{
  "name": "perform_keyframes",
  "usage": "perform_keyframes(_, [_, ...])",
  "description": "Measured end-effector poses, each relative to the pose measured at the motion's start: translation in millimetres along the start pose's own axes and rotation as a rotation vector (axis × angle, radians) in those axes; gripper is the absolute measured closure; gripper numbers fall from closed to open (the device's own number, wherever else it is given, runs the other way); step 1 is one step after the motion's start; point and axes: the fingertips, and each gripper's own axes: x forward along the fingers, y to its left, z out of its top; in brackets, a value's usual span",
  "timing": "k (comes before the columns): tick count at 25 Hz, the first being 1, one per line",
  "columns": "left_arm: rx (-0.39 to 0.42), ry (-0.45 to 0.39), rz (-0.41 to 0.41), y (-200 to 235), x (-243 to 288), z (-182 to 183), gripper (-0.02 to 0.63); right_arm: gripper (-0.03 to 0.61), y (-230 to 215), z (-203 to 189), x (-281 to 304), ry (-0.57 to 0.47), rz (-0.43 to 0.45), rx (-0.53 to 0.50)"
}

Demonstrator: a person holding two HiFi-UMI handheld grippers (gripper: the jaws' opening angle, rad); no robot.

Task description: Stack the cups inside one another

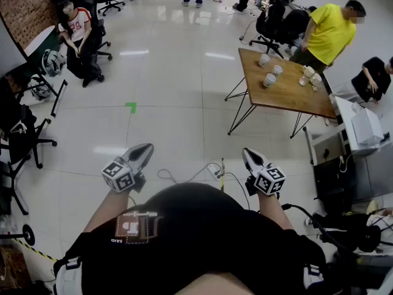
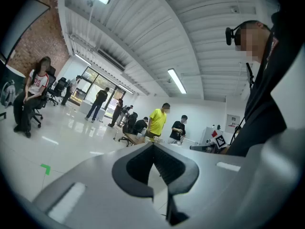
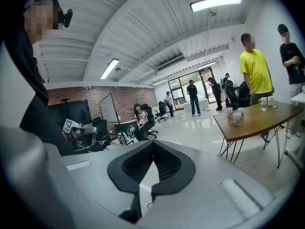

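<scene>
Several white cups [image 1: 269, 79] stand spread over a wooden table [image 1: 282, 97] far ahead at the upper right; the right gripper view shows the cups [image 3: 237, 118] on the table [image 3: 257, 123] at its right. My left gripper [image 1: 145, 152] is held close to my body over the floor, shut and holding nothing; in its own view the left gripper [image 2: 153, 144] has its jaws together. My right gripper [image 1: 248, 155] is also near my body, well short of the table, shut and holding nothing, and in its own view the right gripper [image 3: 152, 143] has its tips touching.
A person in a yellow shirt [image 1: 330, 32] stands behind the table. A person sits in an office chair [image 1: 77, 32] at the far left, with more chairs [image 1: 24, 140] along that side. Cables [image 1: 212, 174] lie on the floor ahead. White equipment [image 1: 362, 125] stands right of the table.
</scene>
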Motion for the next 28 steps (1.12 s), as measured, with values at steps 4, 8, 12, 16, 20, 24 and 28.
perform_keyframes(4, [0.003,0.025,-0.023,21.3,4.5,1.6,0.614,0.565,7.3,-1.4,16.7,0.003,-0.011,0.01])
perform_keyframes(8, [-0.008,0.035,-0.03,30.0,23.8,0.1,0.614,0.565,-8.0,-5.5,21.3,0.023,-0.024,0.016])
perform_keyframes(12, [-0.004,0.027,-0.017,25.7,58.1,0.9,0.614,0.565,-51.9,0.5,26.0,0.014,-0.02,0.036])
perform_keyframes(16, [0.007,-0.018,0.048,20.9,105.3,15.2,0.614,0.565,-93.5,30.1,51.1,0.021,0.078,-0.002])
perform_keyframes(20, [0.007,-0.068,0.114,8.2,145.0,24.9,0.614,0.565,-122.9,55.9,72.7,0.035,0.192,-0.064])
perform_keyframes(24, [0.012,-0.069,0.143,4.7,173.1,27.7,0.614,0.565,-151.8,71.0,99.0,0.042,0.24,-0.093])
perform_keyframes(28, [0.024,-0.038,0.179,22.7,184.3,31.2,0.614,0.565,-168.2,75.0,130.7,0.053,0.264,-0.07])
